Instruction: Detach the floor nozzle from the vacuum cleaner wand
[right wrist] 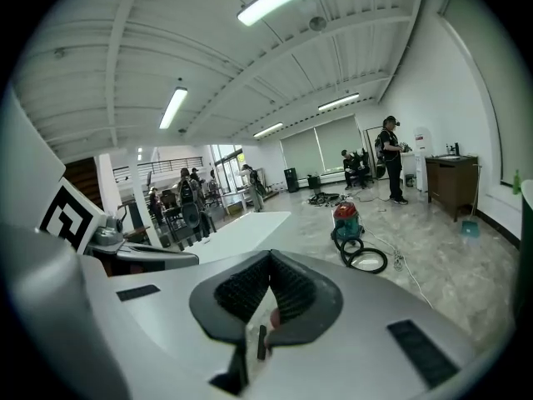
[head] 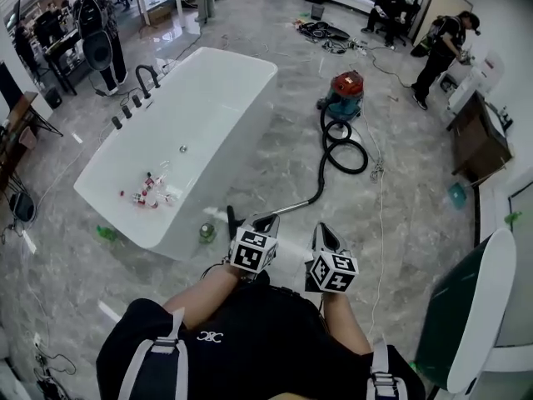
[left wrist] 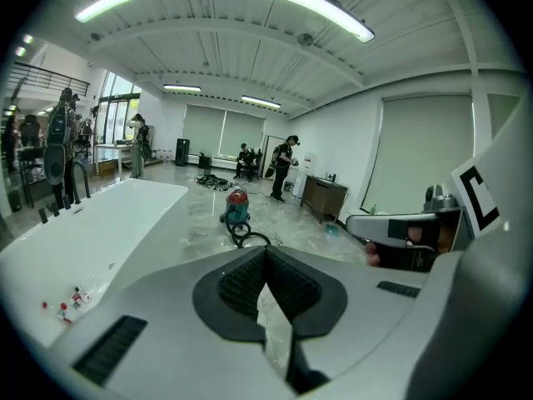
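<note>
The red and teal vacuum canister [head: 346,95] stands on the marble floor past the bathtub, and it also shows far off as the canister [left wrist: 237,207] and the canister [right wrist: 345,217]. Its black hose [head: 341,150] coils and runs to the thin metal wand [head: 296,205]. The wand ends at the dark floor nozzle [head: 232,221] beside the tub, just ahead of my left gripper [head: 265,222]. My right gripper [head: 323,231] is beside it. In their own views, both the left gripper [left wrist: 266,253] and the right gripper [right wrist: 271,257] are shut and hold nothing.
A long white bathtub [head: 208,82] with small items inside fills the left. A green bottle [head: 206,232] stands at its near corner. Cables [head: 379,169] trail across the floor. People stand at the far right [head: 441,52] and far left. A wooden cabinet [head: 479,140] lines the right wall.
</note>
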### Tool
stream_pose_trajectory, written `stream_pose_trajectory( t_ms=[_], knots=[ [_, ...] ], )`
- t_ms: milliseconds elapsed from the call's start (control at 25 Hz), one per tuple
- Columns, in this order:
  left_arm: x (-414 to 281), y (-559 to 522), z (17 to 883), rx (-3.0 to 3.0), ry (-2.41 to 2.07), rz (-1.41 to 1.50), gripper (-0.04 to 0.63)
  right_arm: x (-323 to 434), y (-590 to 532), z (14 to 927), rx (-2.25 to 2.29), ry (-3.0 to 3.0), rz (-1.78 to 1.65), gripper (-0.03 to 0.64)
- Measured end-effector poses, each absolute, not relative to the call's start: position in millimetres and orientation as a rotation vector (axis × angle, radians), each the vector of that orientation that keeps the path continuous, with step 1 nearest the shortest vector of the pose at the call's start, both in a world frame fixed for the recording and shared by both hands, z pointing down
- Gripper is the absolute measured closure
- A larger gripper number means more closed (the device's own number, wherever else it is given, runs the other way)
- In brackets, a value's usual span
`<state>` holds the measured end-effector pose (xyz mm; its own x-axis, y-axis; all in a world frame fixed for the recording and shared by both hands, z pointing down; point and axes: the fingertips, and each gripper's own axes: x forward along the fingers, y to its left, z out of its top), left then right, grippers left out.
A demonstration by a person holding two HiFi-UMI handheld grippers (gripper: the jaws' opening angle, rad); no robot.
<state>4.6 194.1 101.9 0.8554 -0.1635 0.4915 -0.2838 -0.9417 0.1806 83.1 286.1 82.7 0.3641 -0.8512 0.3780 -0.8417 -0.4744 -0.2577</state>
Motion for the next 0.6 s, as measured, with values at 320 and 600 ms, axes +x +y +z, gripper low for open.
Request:
stream_pose_trajectory(
  t_ms=[320,600],
  knots=[
    [75.6,64.5,97.7,2.728,-0.366,0.675,0.597,157.4,160.4,70.6,-2.563,1.639,-0.730,0.611],
    [98.4,0.0,139.9,2.557,-0.358,0.755,0.597,181.4,93.5,101.0,-2.533,1.713,-0.845,0.611]
  ],
)
